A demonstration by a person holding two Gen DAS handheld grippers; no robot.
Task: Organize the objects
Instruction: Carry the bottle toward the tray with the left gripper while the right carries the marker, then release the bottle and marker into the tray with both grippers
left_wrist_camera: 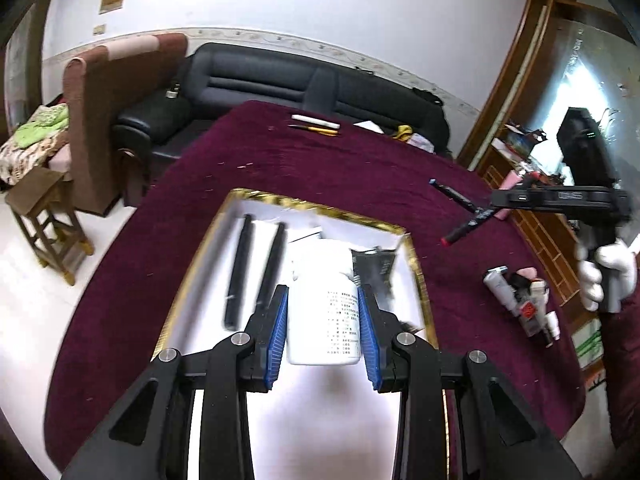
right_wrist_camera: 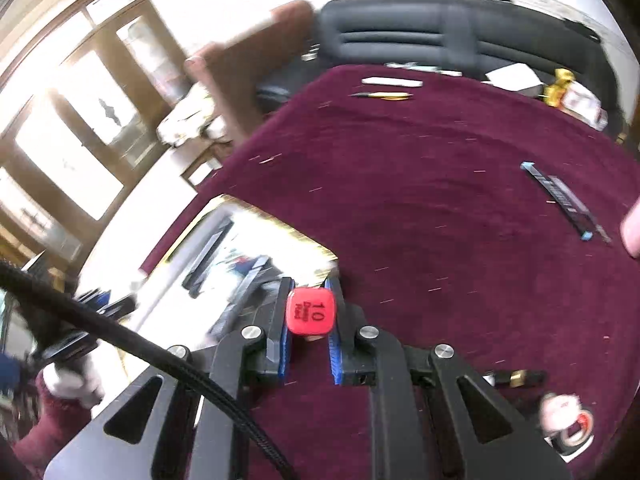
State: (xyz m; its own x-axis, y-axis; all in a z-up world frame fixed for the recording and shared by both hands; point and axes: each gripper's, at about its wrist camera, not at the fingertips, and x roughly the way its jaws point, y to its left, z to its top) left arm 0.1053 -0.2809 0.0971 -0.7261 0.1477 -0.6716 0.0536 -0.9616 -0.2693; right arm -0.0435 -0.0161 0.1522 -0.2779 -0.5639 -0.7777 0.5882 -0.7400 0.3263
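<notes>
A white bottle (left_wrist_camera: 324, 312) with small printed text sits clamped between the blue pads of the left claw (left_wrist_camera: 323, 320), held just above a gold-rimmed white tray (left_wrist_camera: 320, 204) where two black pens (left_wrist_camera: 256, 268) lie side by side next to a dark packet (left_wrist_camera: 374, 266). The right claw (right_wrist_camera: 310, 320), gripped by a white-gloved hand (left_wrist_camera: 608, 276), is pinched tight on a black marker with a red cap (right_wrist_camera: 311, 312), carried above the bench (right_wrist_camera: 420, 200) beside the tray's near corner. The bench wears a deep maroon cloth flecked with pale specks; a blue-tipped black pen (right_wrist_camera: 558, 200) lies loose on it, small tubes and bottles (left_wrist_camera: 524, 296) cluster at its right edge, and a white strip and a yellow pen (left_wrist_camera: 316, 125) rest at the far side. Beyond stand a black leather sofa (left_wrist_camera: 280, 76), a brown upholstered chair (left_wrist_camera: 104, 112), a wooden stool (left_wrist_camera: 48, 224) on pale floor, white walls, and wood-framed glass doors (right_wrist_camera: 80, 128) flooded with daylight.
</notes>
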